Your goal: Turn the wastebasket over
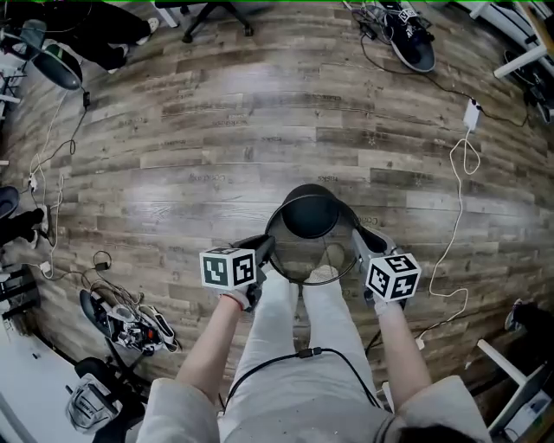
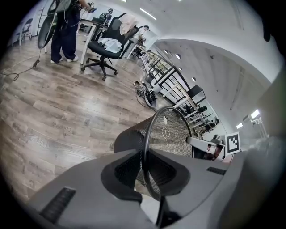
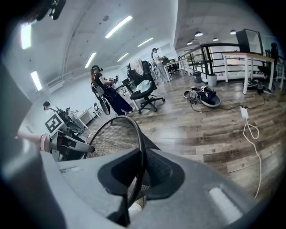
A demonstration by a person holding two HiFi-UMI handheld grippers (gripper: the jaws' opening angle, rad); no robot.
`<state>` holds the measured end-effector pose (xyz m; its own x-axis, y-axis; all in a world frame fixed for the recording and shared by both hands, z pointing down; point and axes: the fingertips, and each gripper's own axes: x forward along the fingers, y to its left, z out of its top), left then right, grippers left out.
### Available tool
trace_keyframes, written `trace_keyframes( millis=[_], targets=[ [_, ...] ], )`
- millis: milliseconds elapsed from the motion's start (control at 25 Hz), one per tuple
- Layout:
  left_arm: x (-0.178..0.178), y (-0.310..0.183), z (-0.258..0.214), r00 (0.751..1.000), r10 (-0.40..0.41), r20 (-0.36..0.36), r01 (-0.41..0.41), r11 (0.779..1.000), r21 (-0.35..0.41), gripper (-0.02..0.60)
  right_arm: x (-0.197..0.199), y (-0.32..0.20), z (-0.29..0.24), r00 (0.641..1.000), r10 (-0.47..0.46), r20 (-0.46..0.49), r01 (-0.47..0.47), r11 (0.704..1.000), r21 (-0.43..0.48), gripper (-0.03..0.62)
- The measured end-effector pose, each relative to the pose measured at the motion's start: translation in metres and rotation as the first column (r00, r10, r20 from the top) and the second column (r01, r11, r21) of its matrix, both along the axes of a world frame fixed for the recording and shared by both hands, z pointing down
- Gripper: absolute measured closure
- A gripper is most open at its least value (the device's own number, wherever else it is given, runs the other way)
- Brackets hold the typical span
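I hold a black wire-mesh wastebasket (image 1: 310, 216) off the wooden floor, tipped so its mouth faces me and its solid bottom points away. My left gripper (image 1: 267, 248) is shut on the left side of its round rim, and my right gripper (image 1: 356, 240) is shut on the right side. In the left gripper view the thin rim (image 2: 147, 147) runs straight between the jaws of the left gripper (image 2: 145, 172), with the mesh wall (image 2: 132, 136) beyond. The right gripper view shows the same hold: the rim (image 3: 141, 147) is pinched by the right gripper (image 3: 137, 176).
Under the basket are my own legs (image 1: 299, 346). A white cable with an adapter (image 1: 460, 186) trails on the floor at right. An office chair (image 1: 216, 13) and a dark bag (image 1: 412, 45) sit at the far edge. Cables and gear (image 1: 121, 324) clutter the lower left. A person (image 2: 62, 27) stands by a desk.
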<state>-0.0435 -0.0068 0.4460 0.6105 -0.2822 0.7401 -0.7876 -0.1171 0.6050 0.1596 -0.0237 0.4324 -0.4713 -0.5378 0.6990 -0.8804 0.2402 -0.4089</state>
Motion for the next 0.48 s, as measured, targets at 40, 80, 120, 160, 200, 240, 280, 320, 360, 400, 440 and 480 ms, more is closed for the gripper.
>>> trace_keyframes(
  millis=[40,80,120,160,200,240,280,320,360,400,440,480],
  targets=[
    [0.000,-0.002,-0.010,1.000,0.005,0.000,-0.005,1.000,0.005,0.535,0.000,-0.001,-0.009,1.000,0.007,0.003,-0.007,1.000,0.005,0.557],
    [0.000,-0.004,-0.020,1.000,0.011,-0.001,-0.011,1.000,0.010,0.535,0.000,-0.002,-0.019,1.000,0.015,0.007,-0.015,1.000,0.011,0.557],
    [0.001,-0.006,-0.029,1.000,0.019,-0.004,-0.019,1.000,0.015,0.535,0.000,-0.003,-0.027,1.000,0.023,0.011,-0.024,1.000,0.016,0.557],
    [0.002,-0.007,-0.038,1.000,0.027,-0.006,-0.027,0.999,0.020,0.535,0.001,-0.003,-0.036,0.999,0.032,0.015,-0.032,0.999,0.022,0.557],
    [0.002,-0.009,-0.047,0.999,0.033,-0.003,-0.033,0.999,0.026,0.535,0.001,-0.004,-0.044,0.999,0.039,0.018,-0.040,0.999,0.027,0.557],
    [0.001,-0.010,-0.055,0.999,0.039,0.003,-0.039,0.999,0.033,0.534,0.001,-0.004,-0.052,0.999,0.045,0.020,-0.046,0.998,0.032,0.557],
    [0.000,-0.012,-0.064,0.999,0.044,0.006,-0.044,0.998,0.038,0.534,0.001,-0.004,-0.061,0.999,0.050,0.022,-0.051,0.998,0.038,0.557],
    [0.000,-0.013,-0.072,0.999,0.049,0.009,-0.049,0.998,0.042,0.534,0.001,-0.004,-0.070,0.998,0.053,0.024,-0.054,0.998,0.044,0.557],
    [0.000,-0.014,-0.081,0.998,0.054,0.009,-0.055,0.997,0.046,0.534,0.002,-0.003,-0.078,0.998,0.056,0.025,-0.058,0.997,0.050,0.557],
    [0.001,-0.014,-0.090,0.998,0.059,0.008,-0.059,0.997,0.050,0.534,0.002,-0.002,-0.086,0.998,0.060,0.027,-0.061,0.997,0.055,0.557],
    [0.002,-0.013,-0.098,0.998,0.062,0.005,-0.063,0.997,0.054,0.534,0.003,-0.001,-0.095,0.998,0.063,0.029,-0.065,0.996,0.061,0.557],
    [0.003,-0.012,-0.107,0.998,0.066,0.002,-0.066,0.996,0.058,0.534,0.004,0.001,-0.103,0.997,0.066,0.031,-0.068,0.995,0.066,0.557]
  ],
)
